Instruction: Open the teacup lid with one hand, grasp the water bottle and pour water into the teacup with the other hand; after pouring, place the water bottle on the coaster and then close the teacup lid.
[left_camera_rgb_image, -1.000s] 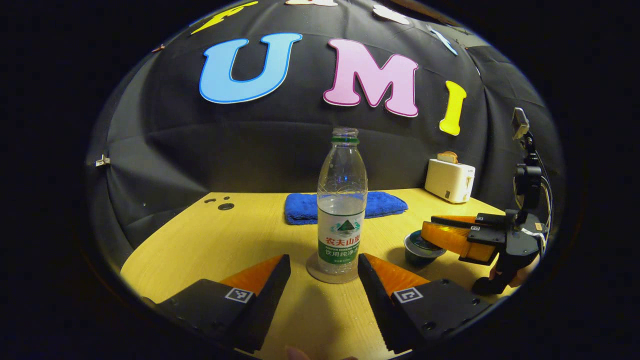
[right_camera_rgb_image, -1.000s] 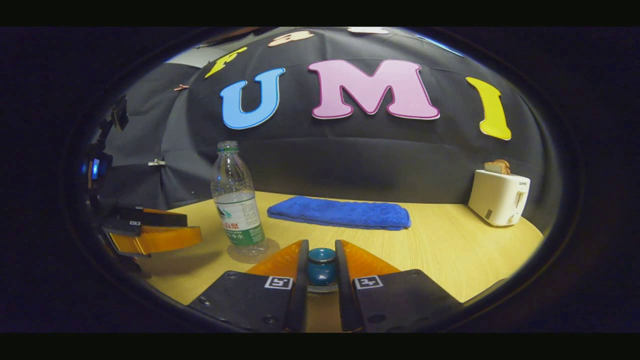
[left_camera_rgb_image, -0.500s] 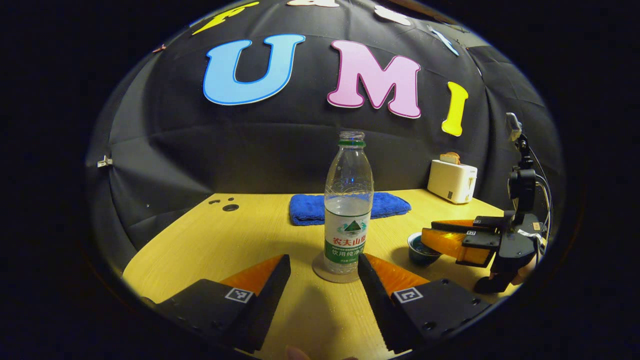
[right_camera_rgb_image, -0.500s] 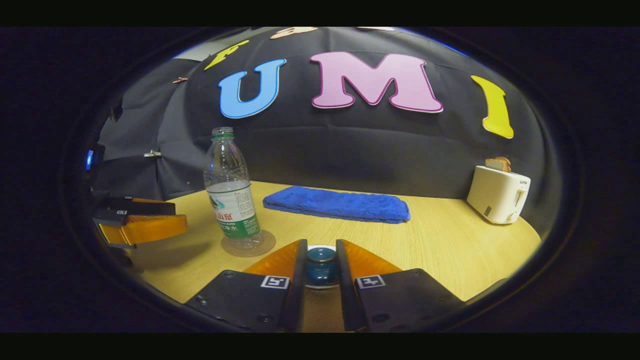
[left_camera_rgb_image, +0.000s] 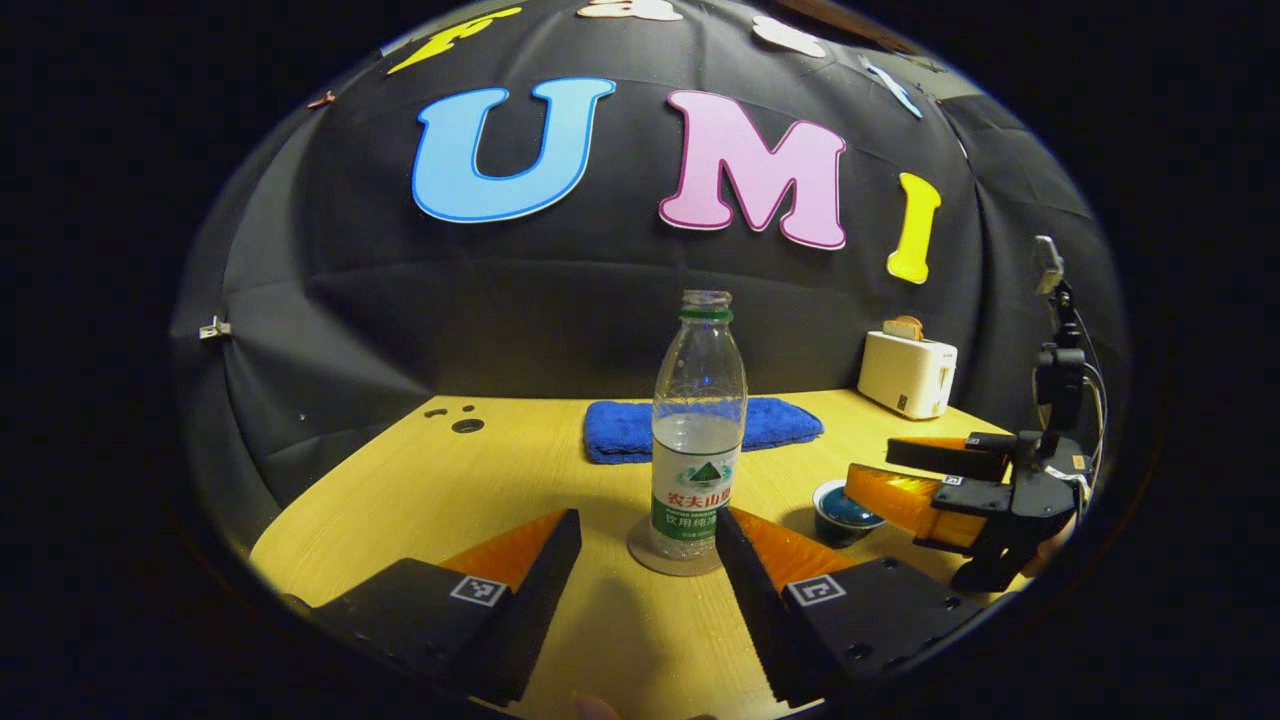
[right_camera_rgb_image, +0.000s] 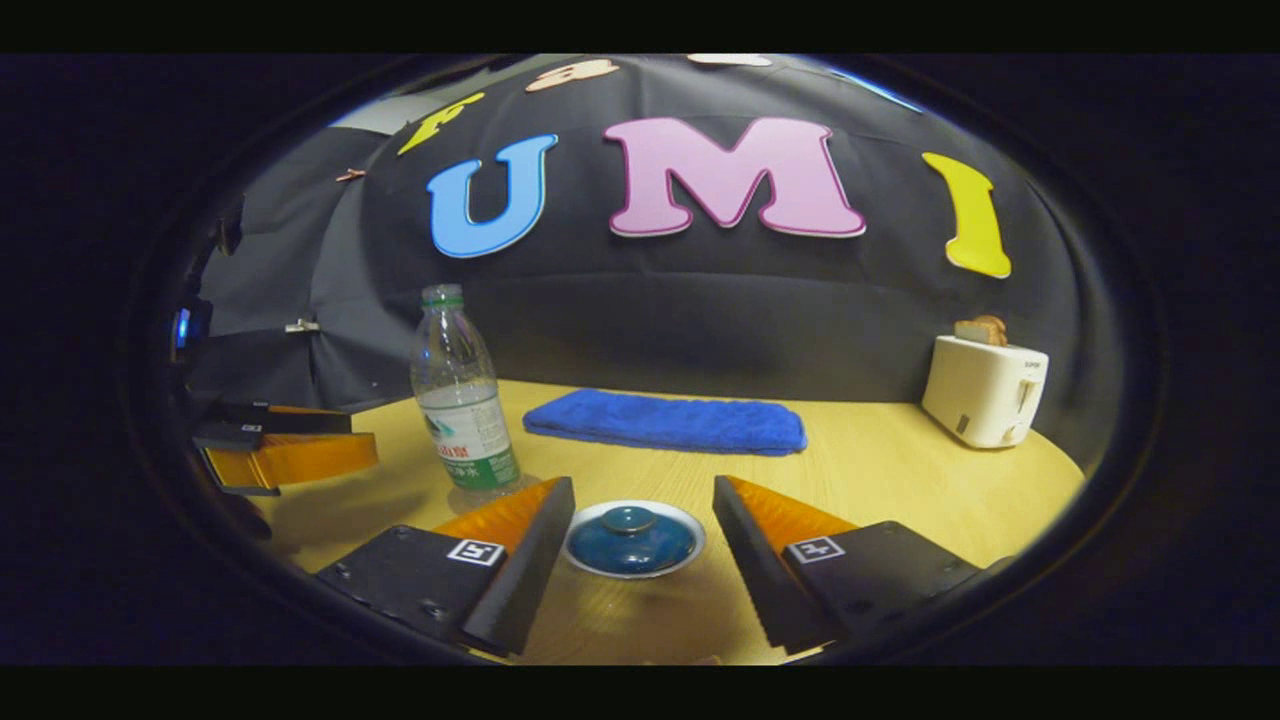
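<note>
A clear water bottle (left_camera_rgb_image: 698, 430) with no cap and a green label stands upright on a round coaster (left_camera_rgb_image: 650, 553). My left gripper (left_camera_rgb_image: 648, 520) is open, its fingers either side of the coaster and short of the bottle. To the right sits the teacup (left_camera_rgb_image: 843, 508) with its blue lid on. In the right gripper view the lid (right_camera_rgb_image: 632, 538) lies between the open fingers of my right gripper (right_camera_rgb_image: 642, 490), untouched. The bottle (right_camera_rgb_image: 462, 400) stands to its left, with the left gripper (right_camera_rgb_image: 362, 437) beyond it. The right gripper (left_camera_rgb_image: 870, 465) hovers at the teacup in the left gripper view.
A folded blue towel (right_camera_rgb_image: 665, 422) lies at the back of the wooden table (right_camera_rgb_image: 900, 480). A white toaster (right_camera_rgb_image: 985, 392) with bread in it stands at the back right. Small holes (left_camera_rgb_image: 467, 425) mark the table's far left.
My right gripper, shut on the lid's knob before, has opened and let it go with the lid on the cup. My left gripper has drawn back a little from the bottle.
</note>
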